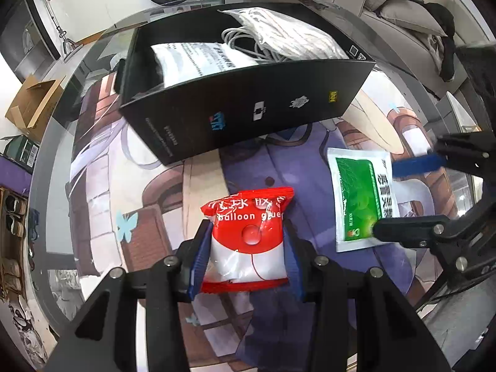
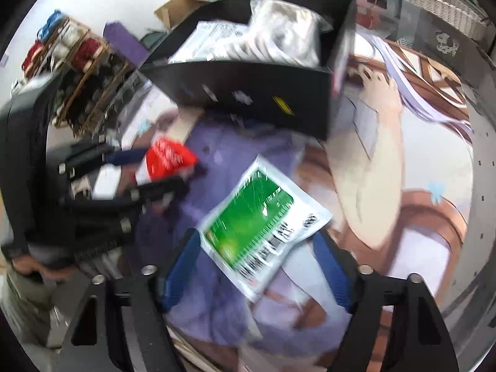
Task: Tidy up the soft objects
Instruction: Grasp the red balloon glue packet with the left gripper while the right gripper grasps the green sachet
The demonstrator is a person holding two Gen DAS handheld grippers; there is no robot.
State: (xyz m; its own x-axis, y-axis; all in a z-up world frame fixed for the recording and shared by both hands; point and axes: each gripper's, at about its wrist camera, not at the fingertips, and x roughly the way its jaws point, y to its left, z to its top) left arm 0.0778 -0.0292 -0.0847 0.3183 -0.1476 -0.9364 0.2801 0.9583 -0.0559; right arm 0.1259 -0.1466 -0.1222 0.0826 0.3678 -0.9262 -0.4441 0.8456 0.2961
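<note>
The left gripper (image 1: pixel 246 245) was clenched on a red-and-white balloon glue packet (image 1: pixel 248 235), its blue pads (image 1: pixel 197 263) pressing the packet's two sides, with the red top of the packet reaching out ahead of the fingertips. Straight ahead of that gripper, past a stretch of printed table mat (image 1: pixel 161 204), stood an open black box (image 1: pixel 248 105) holding a white printed bag (image 1: pixel 198 59), a coil of grey cable (image 1: pixel 238 38) and a white plastic-wrapped bundle (image 1: pixel 288 35).

To the right of the left gripper lay a green-and-white sachet (image 1: pixel 359 198) flat on the mat, and the right gripper (image 2: pixel 257 257) came in over it from that side. In the right wrist view, which was motion-blurred, its jaws stood released and wide, one blue finger (image 2: pixel 181 266) on each side of the sachet's near end; the left finger sat close against the sachet's edge, the right one apart from it. The sachet lay tilted between them, its far corner pointing toward the black box ahead. Off to the left of the right gripper, the left one showed with its red packet. A glass tabletop rim (image 1: pixel 59 142) ringed the mat.
</note>
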